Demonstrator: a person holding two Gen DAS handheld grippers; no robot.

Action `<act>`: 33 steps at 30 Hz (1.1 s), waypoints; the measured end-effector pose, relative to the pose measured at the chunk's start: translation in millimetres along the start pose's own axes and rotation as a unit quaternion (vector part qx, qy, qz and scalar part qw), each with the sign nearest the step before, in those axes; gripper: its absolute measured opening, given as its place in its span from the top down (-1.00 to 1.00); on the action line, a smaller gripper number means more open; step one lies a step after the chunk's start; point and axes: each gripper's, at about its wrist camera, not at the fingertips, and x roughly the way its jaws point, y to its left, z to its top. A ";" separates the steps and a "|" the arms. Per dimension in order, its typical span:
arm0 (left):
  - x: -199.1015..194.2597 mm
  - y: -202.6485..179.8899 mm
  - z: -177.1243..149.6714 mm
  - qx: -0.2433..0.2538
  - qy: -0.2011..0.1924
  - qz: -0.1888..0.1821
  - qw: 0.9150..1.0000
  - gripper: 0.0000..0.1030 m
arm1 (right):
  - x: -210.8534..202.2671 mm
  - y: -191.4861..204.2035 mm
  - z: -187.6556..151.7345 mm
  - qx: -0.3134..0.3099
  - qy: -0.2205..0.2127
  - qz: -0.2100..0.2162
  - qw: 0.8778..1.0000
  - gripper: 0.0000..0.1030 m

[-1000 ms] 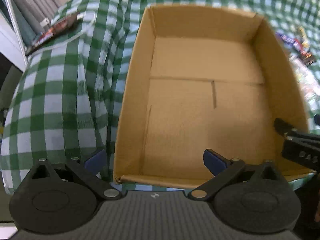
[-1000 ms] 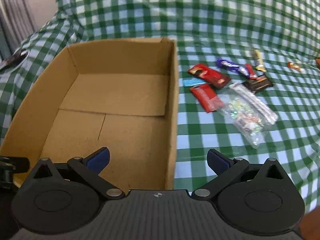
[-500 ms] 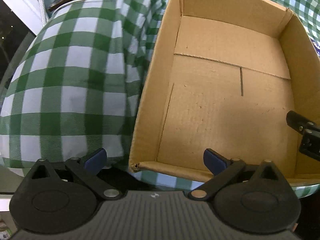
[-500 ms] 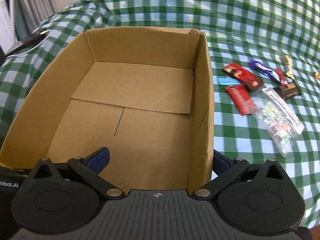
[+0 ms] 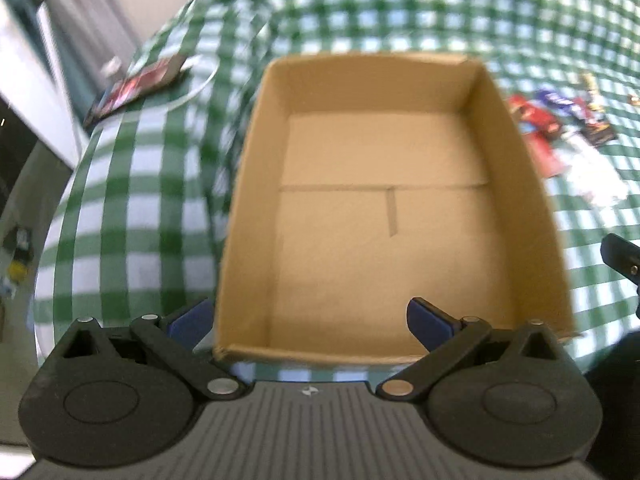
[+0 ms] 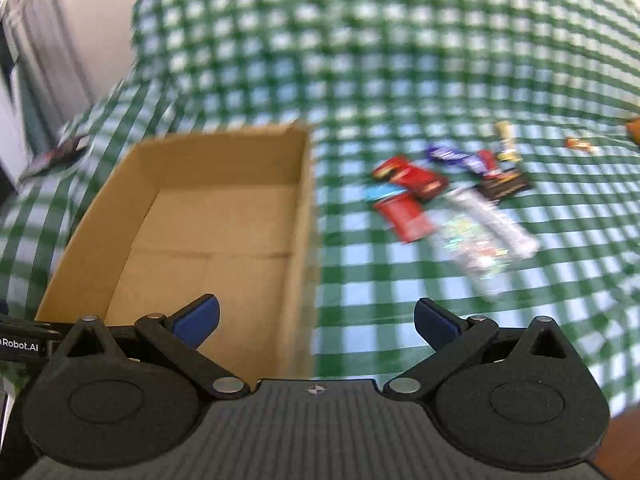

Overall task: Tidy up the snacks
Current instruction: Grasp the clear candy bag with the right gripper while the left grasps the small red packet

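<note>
Open brown cardboard box (image 6: 224,216) sitting empty on green checked tablecloth (image 6: 360,60); heap of small foil-wrapped snacks (image 6: 444,196) lying right of box; left gripper (image 5: 308,320), right gripper (image 6: 316,320) both gaping, holding nothing; wrappers likely light, slippery, crinkly, so pinching 1 flat edge

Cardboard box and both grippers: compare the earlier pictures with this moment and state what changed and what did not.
Both the left gripper and the right gripper pulled back from the cardboard box; its right wall no longer sits between the right gripper's fingers. Nothing was grasped. Unchanged: both open, box empty, snacks on the checked cloth.
</note>
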 end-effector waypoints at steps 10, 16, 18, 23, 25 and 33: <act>-34.5 -106.0 22.5 0.078 -0.051 -0.079 0.993 -1.00 | -51.6 -80.0 -5.9 0.054 -0.070 -0.062 0.994 -1.00; -2.5 -159.0 41.9 0.085 -0.053 -0.103 0.990 -1.00 | -48.7 -130.6 -9.5 0.072 -0.078 -0.104 0.989 -1.00; 13.8 -173.3 55.0 0.085 -0.037 -0.109 0.990 -1.00 | -38.1 -148.1 -9.0 0.090 -0.077 -0.114 0.986 -1.00; 50.6 -203.5 92.5 0.077 -0.023 -0.105 0.991 -1.00 | 1.6 -182.9 -5.4 0.092 -0.059 -0.137 0.984 -1.00; 66.3 -219.7 107.1 0.082 -0.015 -0.094 0.992 -1.00 | 18.4 -194.2 -3.9 0.089 -0.052 -0.142 0.984 -1.00; 149.1 -277.5 156.3 0.058 0.057 -0.068 0.994 -1.00 | 106.1 -211.7 2.8 0.021 0.009 -0.040 0.999 -1.00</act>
